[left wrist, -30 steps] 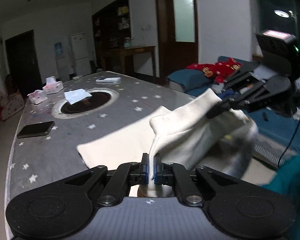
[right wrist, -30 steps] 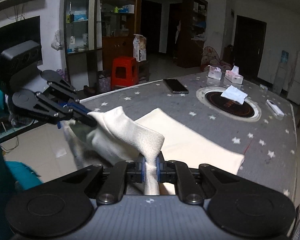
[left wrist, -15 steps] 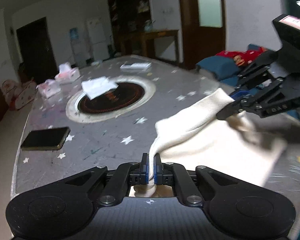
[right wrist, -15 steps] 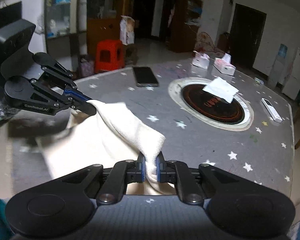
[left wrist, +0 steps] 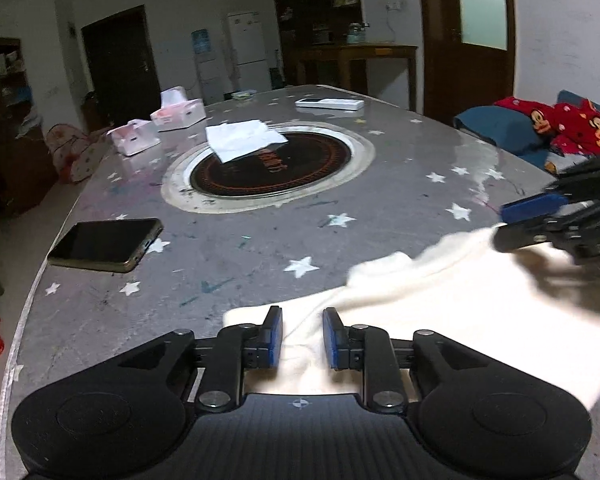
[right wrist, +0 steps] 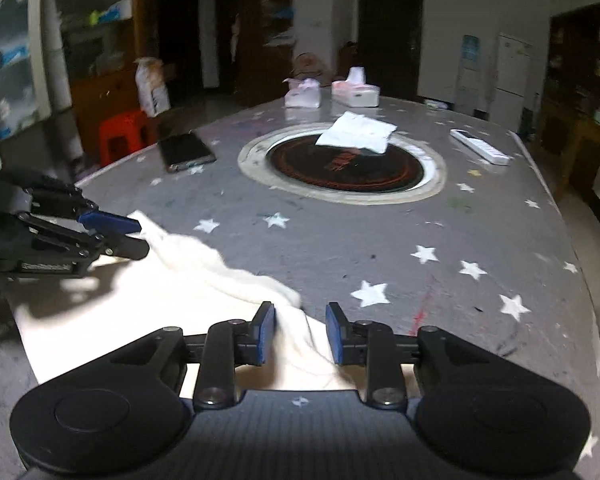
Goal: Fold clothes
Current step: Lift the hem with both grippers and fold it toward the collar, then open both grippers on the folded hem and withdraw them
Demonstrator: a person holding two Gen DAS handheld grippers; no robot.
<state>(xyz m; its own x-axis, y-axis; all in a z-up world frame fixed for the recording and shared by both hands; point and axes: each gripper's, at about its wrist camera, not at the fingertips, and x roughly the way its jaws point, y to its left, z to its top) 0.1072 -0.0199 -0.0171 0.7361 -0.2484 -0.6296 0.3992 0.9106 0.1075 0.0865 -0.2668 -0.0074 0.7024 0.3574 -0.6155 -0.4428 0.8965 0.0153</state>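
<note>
Cream-white soft cloth garment (left wrist: 452,312) is lying folded over on the grey star-patterned surface (left wrist: 228,256), near its front edge. Left hand-held gripper (left wrist: 301,336) is opening its blue-padded jaws, a ridge of fabric lying loose between them. Right hand-held gripper (right wrist: 300,334) is likewise opening, cloth bunched between its jaws but unpressed. Black smartphone (left wrist: 104,244) is resting nearby.

a cream garment (left wrist: 452,320), perhaps a knit top, lies folded and rumpled across the frame's lower right.
</note>
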